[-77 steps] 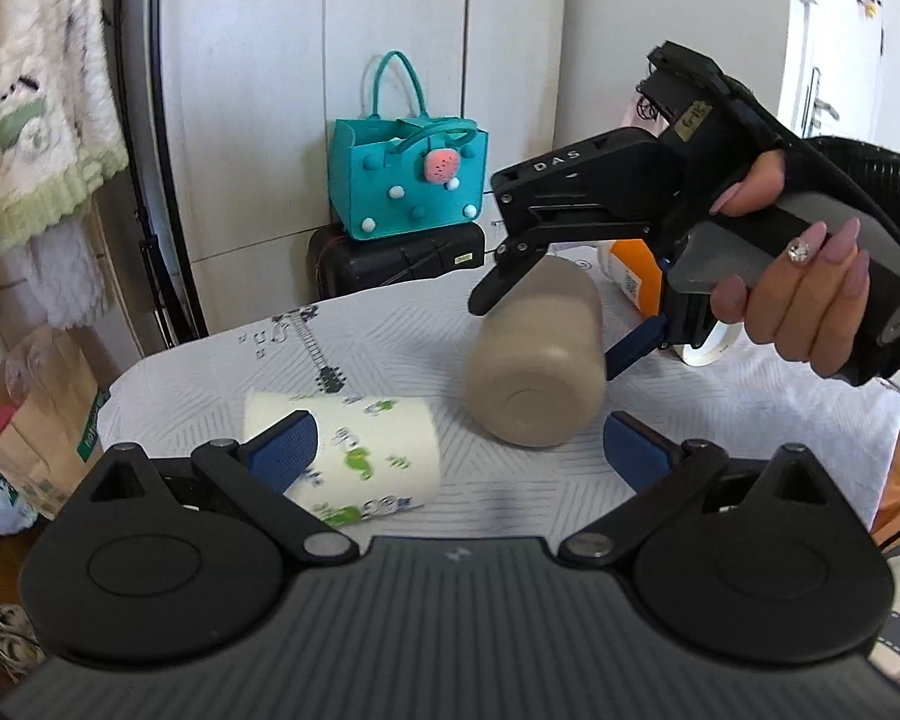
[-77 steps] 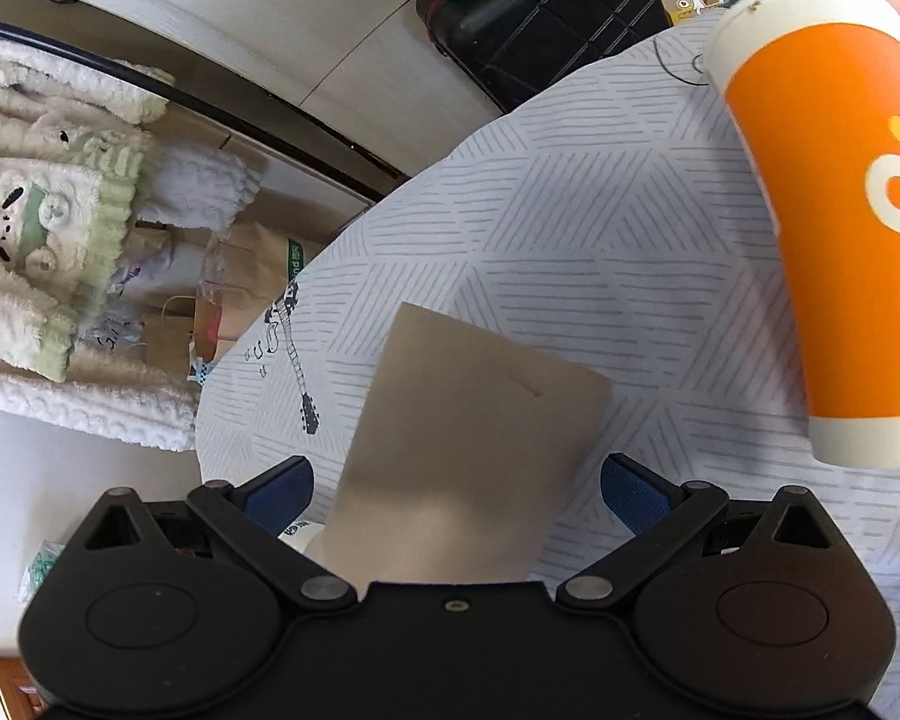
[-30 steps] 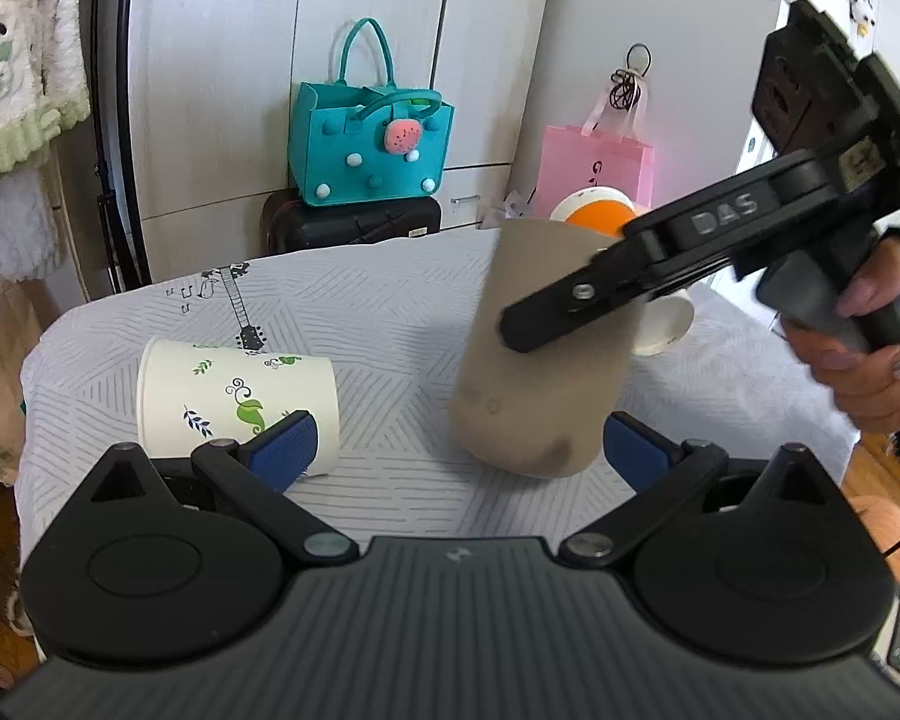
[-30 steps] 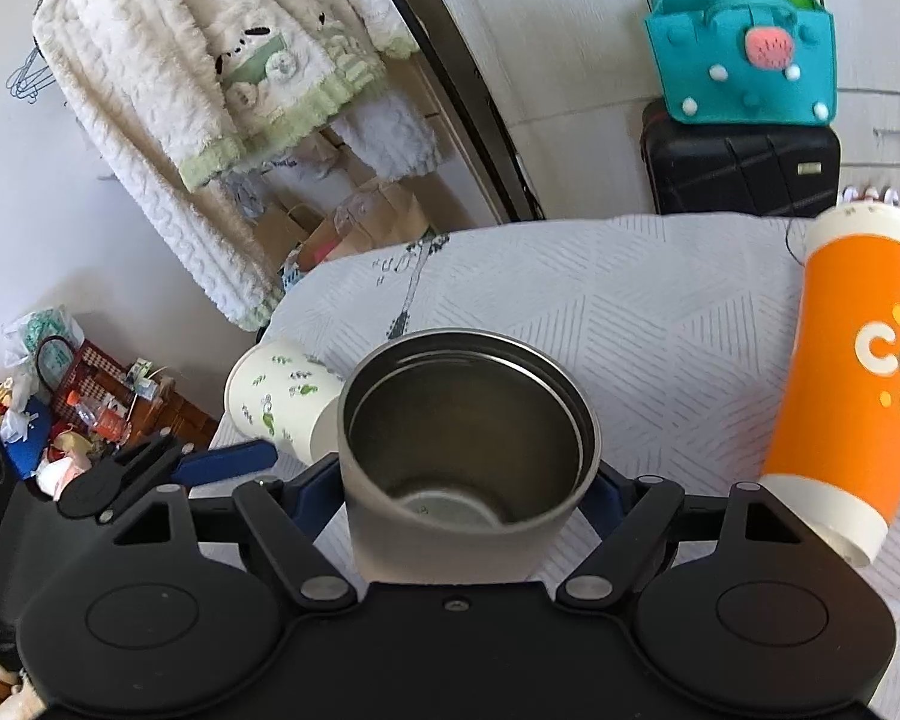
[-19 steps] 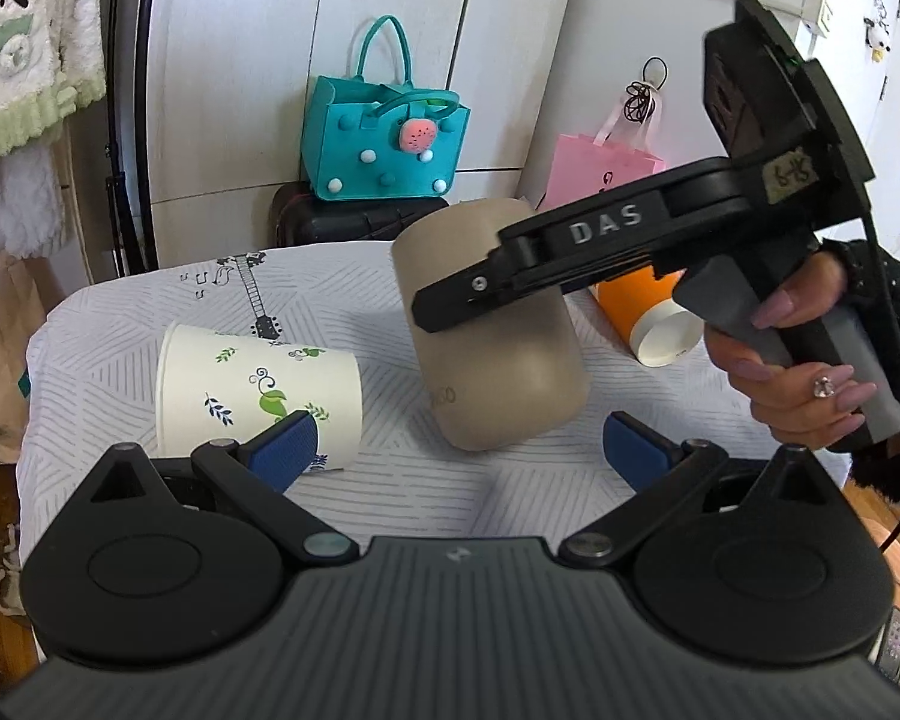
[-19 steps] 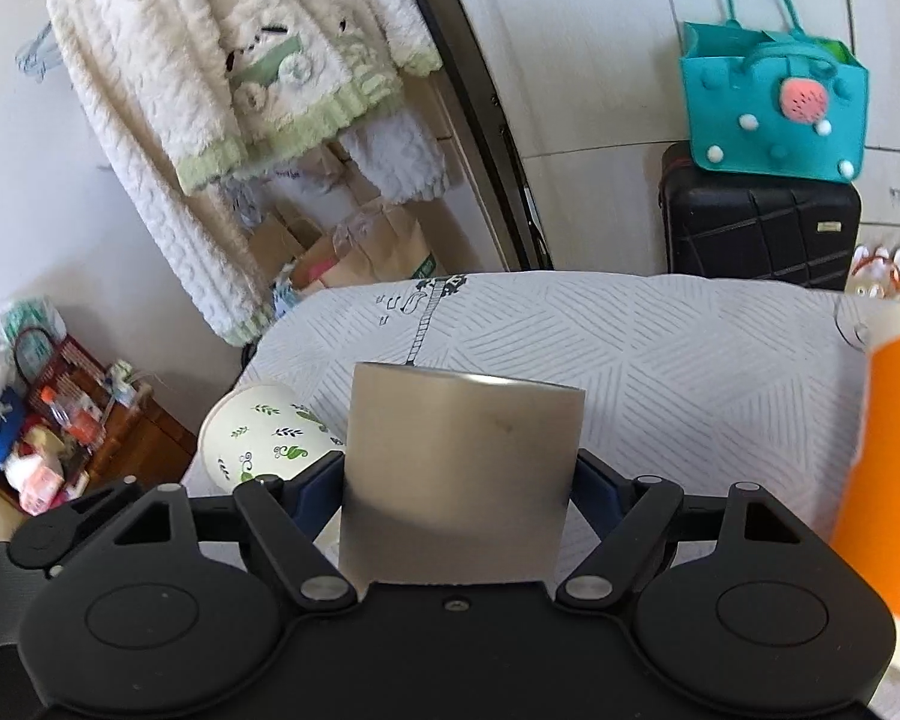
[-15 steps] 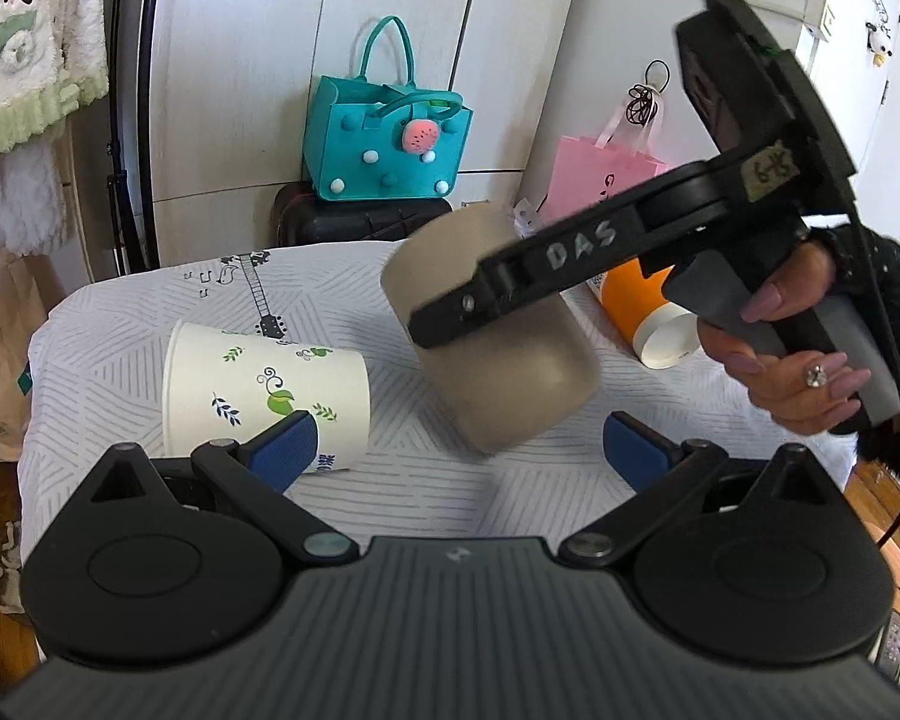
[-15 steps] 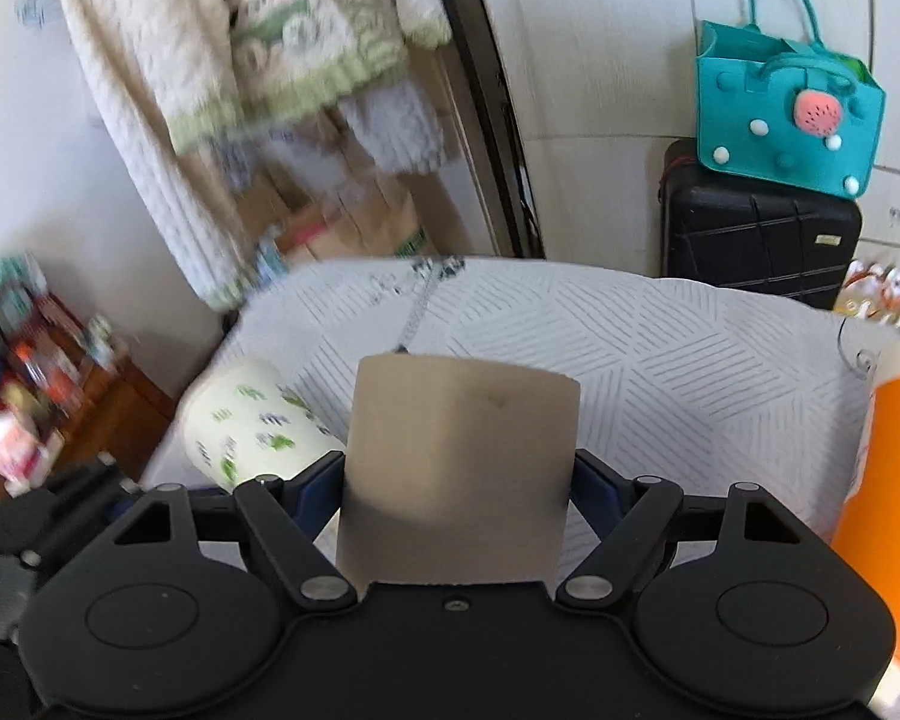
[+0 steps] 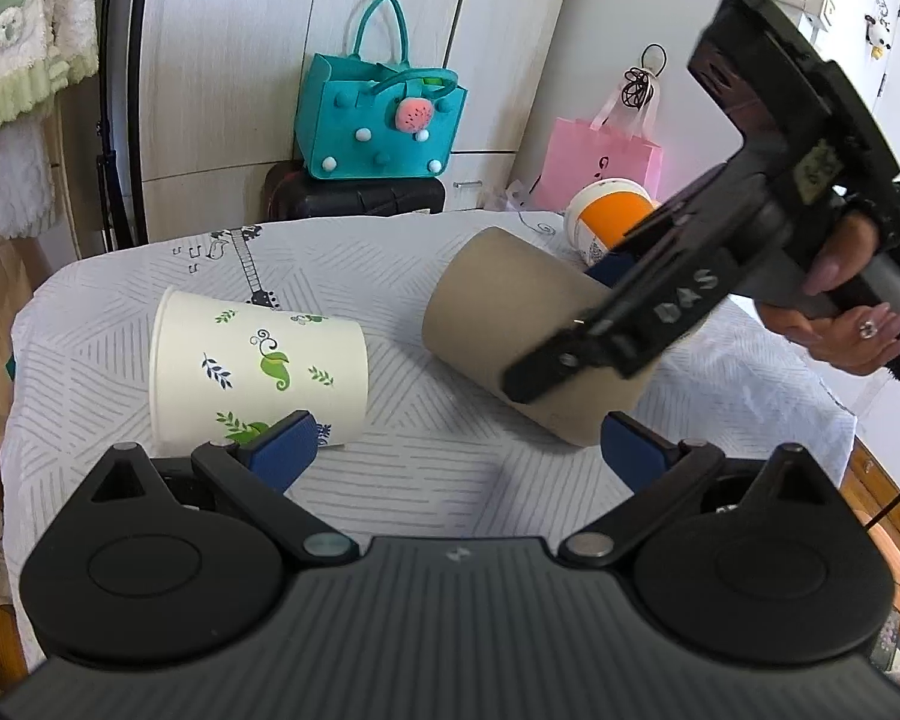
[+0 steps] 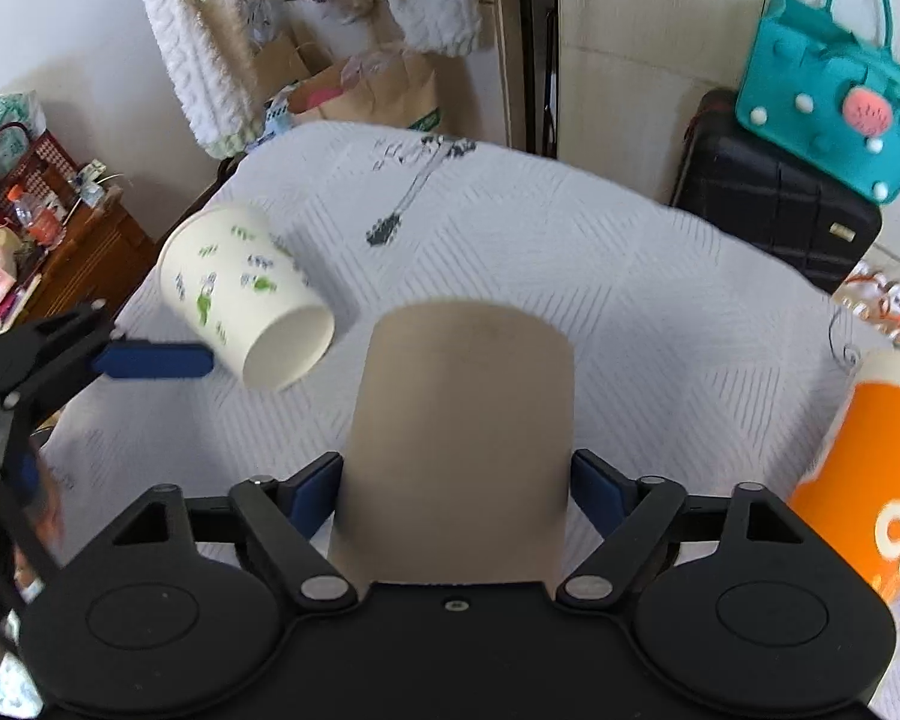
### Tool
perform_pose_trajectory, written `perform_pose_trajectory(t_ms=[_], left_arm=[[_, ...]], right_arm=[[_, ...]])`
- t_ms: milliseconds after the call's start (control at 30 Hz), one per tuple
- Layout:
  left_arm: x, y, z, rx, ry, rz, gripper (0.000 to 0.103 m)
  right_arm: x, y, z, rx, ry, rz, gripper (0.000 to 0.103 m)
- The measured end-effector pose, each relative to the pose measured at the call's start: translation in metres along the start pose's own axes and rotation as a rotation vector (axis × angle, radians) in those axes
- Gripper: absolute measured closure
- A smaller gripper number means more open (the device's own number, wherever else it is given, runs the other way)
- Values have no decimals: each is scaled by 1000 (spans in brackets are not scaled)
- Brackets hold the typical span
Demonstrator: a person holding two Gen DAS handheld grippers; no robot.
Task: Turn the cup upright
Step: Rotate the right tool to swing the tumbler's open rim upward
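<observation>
The right gripper (image 10: 453, 489) stays clenched on the tan cylindrical metal cup (image 9: 528, 342), which has tipped from near-upright to lying slanted above the white patterned tablecloth (image 9: 450, 468), right of centre. The flip looks undone for now, while the left gripper (image 9: 453, 450) hangs released beside the white leaf-printed paper cup (image 9: 258, 372) on its side.

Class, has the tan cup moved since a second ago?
Yes. The tan cup, upright then, now tilts far over in the right tongs, its top leaning toward the leaf-print paper cup.
</observation>
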State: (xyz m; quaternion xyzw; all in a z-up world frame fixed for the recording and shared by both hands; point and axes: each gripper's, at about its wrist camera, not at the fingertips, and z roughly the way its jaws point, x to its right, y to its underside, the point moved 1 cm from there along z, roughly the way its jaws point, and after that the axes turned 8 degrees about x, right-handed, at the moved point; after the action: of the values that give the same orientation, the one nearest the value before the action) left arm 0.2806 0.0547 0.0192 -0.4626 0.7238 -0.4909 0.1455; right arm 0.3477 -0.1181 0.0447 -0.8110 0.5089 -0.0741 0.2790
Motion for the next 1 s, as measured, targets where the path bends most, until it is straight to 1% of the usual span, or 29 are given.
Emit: perform_pose_trajectory(t_ms=[33, 133, 167, 233, 300, 400, 500, 667, 867, 1000], left_arm=[[-1, -1, 1, -4, 3, -6, 1], [-2, -5, 0, 6, 6, -21, 1], [-2, -7, -1, 12, 7, -25, 1], [-2, -8, -1, 14, 4, -27, 1], [1, -10, -2, 17, -4, -22, 1], [7, -12, -4, 22, -13, -23, 2], [11, -13, -5, 30, -14, -42, 2], [14, -16, -10, 27, 25, -114, 2], [31, -15, -9, 18, 45, -134, 2], [36, -13, -5, -17, 103, -220, 2]], right_arm=[[2, 2, -1, -16, -6, 4, 10], [6, 8, -9, -8, -8, -14, 9], [6, 9, -9, -5, -10, -22, 9], [5, 13, -10, 5, -24, -46, 18], [3, 16, -10, 27, -15, -65, 19], [8, 16, -11, 42, -3, -26, 19], [11, 17, -16, 45, -6, -16, 19], [18, 28, -27, 44, -19, 6, 19], [19, 50, -36, 44, -50, 30, 19], [20, 63, -44, 46, -70, 50, 19]])
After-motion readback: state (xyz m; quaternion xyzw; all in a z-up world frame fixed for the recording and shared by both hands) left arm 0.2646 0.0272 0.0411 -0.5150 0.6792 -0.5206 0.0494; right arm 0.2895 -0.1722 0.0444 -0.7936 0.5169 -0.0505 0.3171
